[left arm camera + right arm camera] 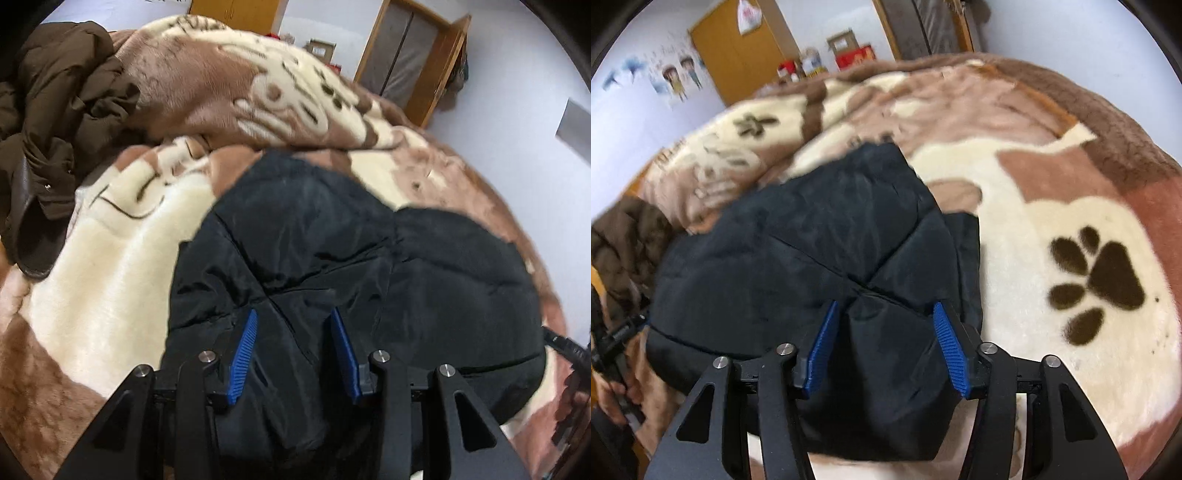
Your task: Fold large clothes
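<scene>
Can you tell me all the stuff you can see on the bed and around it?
Padded jacket: one, black, folded in a bundle on the blanket, right under both tools.
Brown coat: one, dark brown, crumpled in a heap on the bed beyond the black jacket, off to its left.
Blanket: one, cream, tan and brown plush with a dark paw print, covering the bed.
Door: one, orange wood, in the wall behind the bed, with a white bag hanging on it.
Wall stickers: a few, cartoon children, on the white wall beside the door.
Boxes and jars: several, red and mixed colours, behind the bed; too blurry to name.
Left tool: one, black with blue pads, open above the jacket.
Right tool: one, black with blue pads, open above the jacket.
</scene>
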Tool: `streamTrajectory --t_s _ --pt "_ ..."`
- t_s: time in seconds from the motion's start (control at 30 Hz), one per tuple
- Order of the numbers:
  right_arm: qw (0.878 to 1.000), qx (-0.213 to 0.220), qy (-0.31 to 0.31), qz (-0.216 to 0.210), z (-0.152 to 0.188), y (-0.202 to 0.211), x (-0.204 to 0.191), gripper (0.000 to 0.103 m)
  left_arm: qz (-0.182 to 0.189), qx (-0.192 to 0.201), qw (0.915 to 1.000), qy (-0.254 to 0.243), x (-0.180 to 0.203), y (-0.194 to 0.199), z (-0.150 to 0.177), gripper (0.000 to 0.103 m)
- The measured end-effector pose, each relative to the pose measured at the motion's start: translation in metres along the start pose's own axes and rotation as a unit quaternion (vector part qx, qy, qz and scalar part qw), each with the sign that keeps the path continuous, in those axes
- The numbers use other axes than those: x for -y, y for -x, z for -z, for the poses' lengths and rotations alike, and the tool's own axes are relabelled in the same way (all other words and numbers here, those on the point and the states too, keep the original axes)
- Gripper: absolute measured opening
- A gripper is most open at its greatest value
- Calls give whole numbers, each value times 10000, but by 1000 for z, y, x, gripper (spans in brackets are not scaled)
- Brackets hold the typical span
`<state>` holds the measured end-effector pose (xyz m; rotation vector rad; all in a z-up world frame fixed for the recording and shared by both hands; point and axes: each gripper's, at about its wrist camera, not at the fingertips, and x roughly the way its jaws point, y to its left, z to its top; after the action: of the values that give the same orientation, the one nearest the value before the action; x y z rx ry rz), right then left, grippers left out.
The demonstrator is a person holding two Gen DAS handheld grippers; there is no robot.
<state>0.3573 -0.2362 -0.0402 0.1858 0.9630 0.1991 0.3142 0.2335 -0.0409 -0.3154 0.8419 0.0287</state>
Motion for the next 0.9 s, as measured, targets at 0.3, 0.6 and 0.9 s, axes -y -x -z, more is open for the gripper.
streamTrajectory --t_s 0.3,0.6,0.9 --pt "9996 277 -82 59 12 47 -1 49 -82 135 9998 -110 14 38 5 44" --pt "9973 642 336 -106 71 129 -48 50 85 322 9988 -366 62 132 64 44" --pt "9942 842 674 -25 132 200 -72 50 55 444 9978 -488 95 206 123 48"
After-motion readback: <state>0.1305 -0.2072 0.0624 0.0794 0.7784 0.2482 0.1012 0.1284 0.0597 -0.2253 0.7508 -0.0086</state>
